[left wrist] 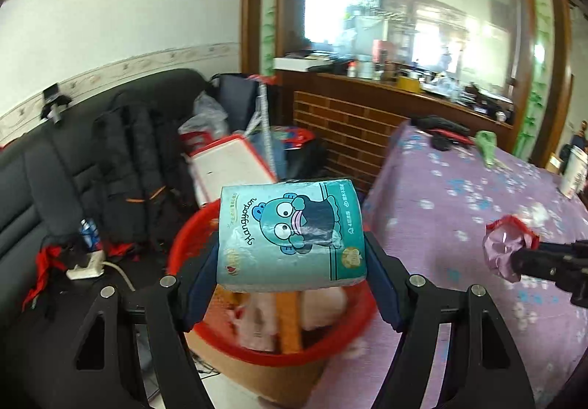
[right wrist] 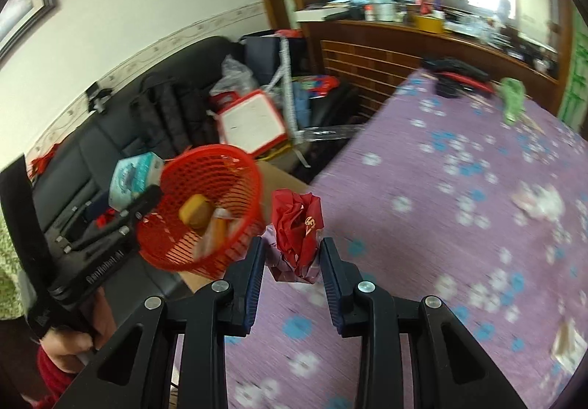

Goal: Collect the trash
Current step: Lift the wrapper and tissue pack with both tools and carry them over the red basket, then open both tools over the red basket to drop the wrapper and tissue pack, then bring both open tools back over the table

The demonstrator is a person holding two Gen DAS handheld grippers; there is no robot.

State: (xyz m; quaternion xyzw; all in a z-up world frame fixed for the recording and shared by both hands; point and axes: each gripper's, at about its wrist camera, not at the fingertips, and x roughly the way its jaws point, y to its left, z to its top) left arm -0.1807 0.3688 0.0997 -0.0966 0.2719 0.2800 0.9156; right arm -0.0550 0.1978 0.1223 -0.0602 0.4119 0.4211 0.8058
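Note:
My left gripper [left wrist: 292, 254] is shut on a teal tissue pack [left wrist: 290, 234] with a cartoon print and holds it over the red mesh basket [left wrist: 257, 346]. The basket holds paper and orange trash. In the right wrist view the same basket [right wrist: 205, 206] sits on a cardboard box at the table's left edge, with the tissue pack [right wrist: 134, 177] just left of it. My right gripper [right wrist: 292, 254] is shut on a crumpled red and pink wrapper [right wrist: 296, 236] above the purple flowered tablecloth [right wrist: 459, 188]. The wrapper also shows in the left wrist view [left wrist: 505, 247].
A black sofa [left wrist: 55, 170] with a dark jacket and clutter stands left of the basket. A green scrap [right wrist: 512, 100], black items [right wrist: 455, 76] and paper bits [right wrist: 540, 203] lie on the table. A paper cup [left wrist: 573, 170] stands at the table's right edge. A wooden counter lies behind.

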